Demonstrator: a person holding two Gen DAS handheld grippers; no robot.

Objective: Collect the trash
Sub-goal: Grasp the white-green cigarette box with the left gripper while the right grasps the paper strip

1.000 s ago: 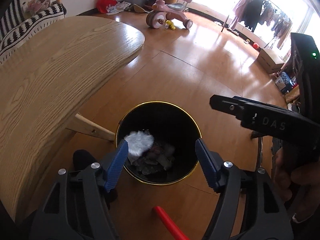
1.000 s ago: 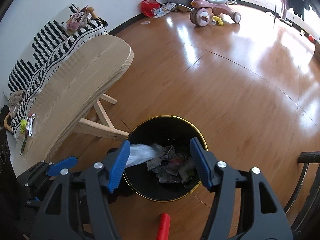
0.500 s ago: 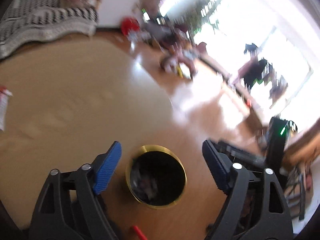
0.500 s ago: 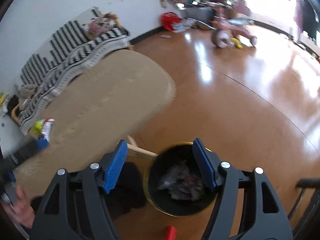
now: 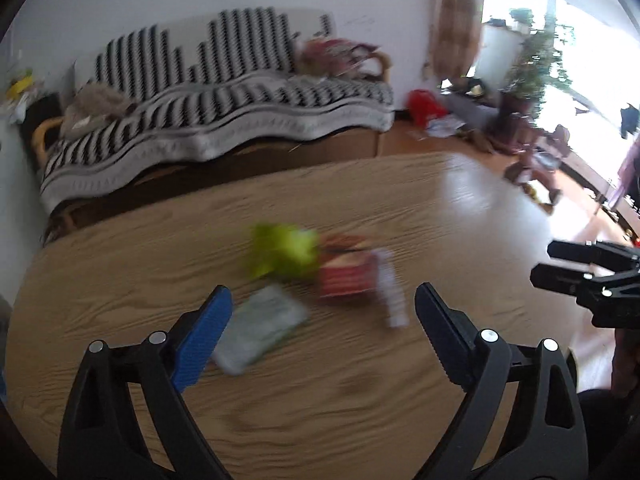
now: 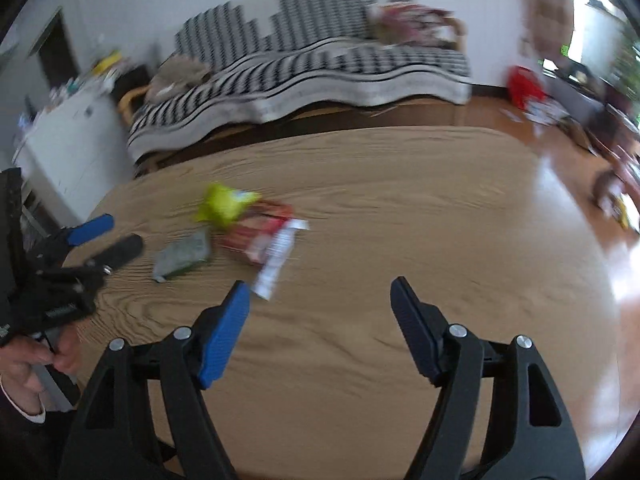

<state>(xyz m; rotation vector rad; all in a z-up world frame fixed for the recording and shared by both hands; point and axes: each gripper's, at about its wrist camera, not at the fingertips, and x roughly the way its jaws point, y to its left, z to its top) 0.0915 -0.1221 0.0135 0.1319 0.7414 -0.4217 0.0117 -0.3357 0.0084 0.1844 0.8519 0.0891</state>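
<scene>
While both views were smeared by motion blur, these points could be read:

Sofa (image 5: pixel 224 120): long, set against the white wall behind the table, draped in a black-and-white striped cover.
Table (image 5: pixel 320 400): pale wood with a wavy grain and a rounded edge; it carried all the litter.
Left gripper (image 5: pixel 322 332): fingers spread wide with nothing between them, above the table's near side, blue pads facing inward.
Right gripper (image 6: pixel 320 320): fingers likewise wide apart and empty, just beside the white strip's near end.
Red packet (image 6: pixel 256 236): crumpled, striped, at the middle of the cluster; print unreadable.
Yellow-green wrapper (image 6: pixel 224 204): crinkled and bright, at the far side, touching the red packet.
Grey-green pouch (image 6: pixel 182 256): flat, roughly rectangular, long axis slanting from near left to far right, closest to the left gripper.
White strip (image 6: pixel 278 256): narrow paper, long axis running from the red packet toward the right gripper; whether it overlapped the packet was unclear.
</scene>
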